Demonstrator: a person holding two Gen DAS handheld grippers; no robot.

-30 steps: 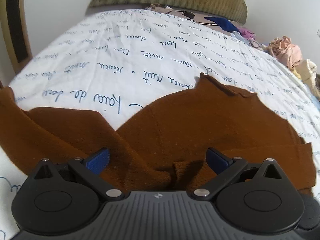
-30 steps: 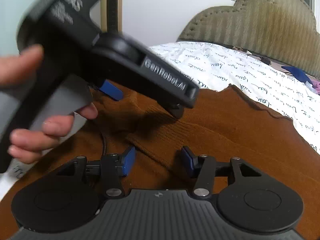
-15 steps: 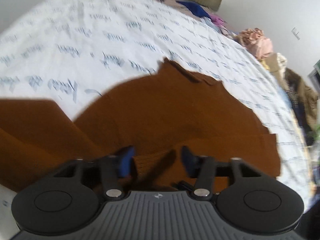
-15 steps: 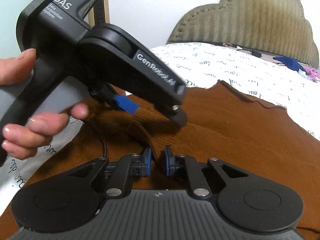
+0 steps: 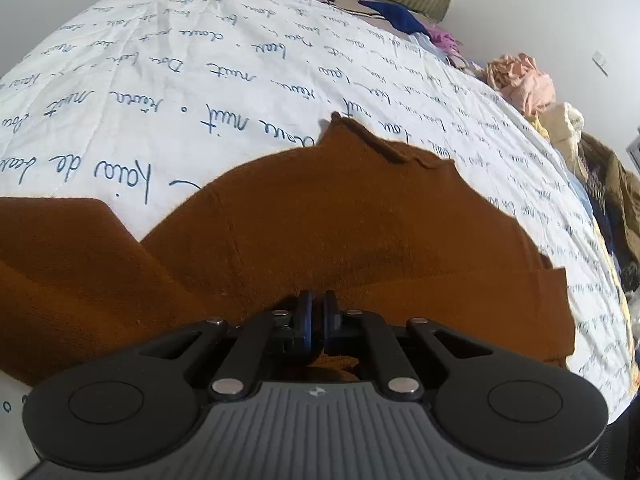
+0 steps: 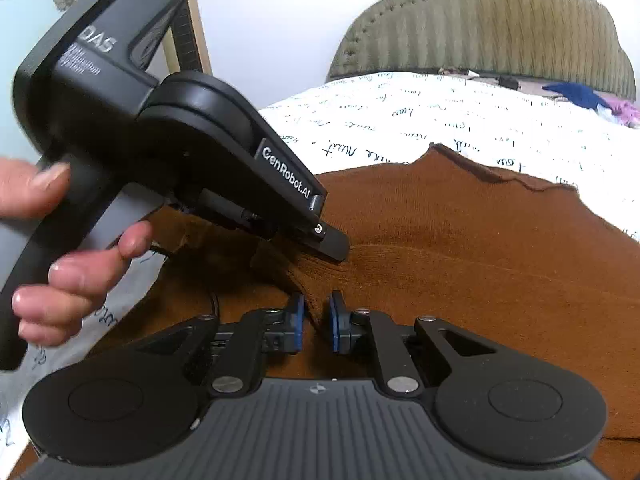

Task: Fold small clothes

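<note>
Bed sheet [image 5: 168, 92], white with script print, under everything. Brown sweater [image 5: 340, 220] spread flat at its near end, long axis crosswise to both claws, neckline pointing toward the headboard [image 6: 500, 28]. Ribbed hem nearest, directly ahead of both tools. Left gripper [image 5: 314, 322] clamped tight on the hem fabric. Right gripper [image 6: 316, 326] just beside it along the same hem, nearly closed, ridge of knit pinched between the pads. Both equally near; lift toward the neckline likely next. No containers.
</note>
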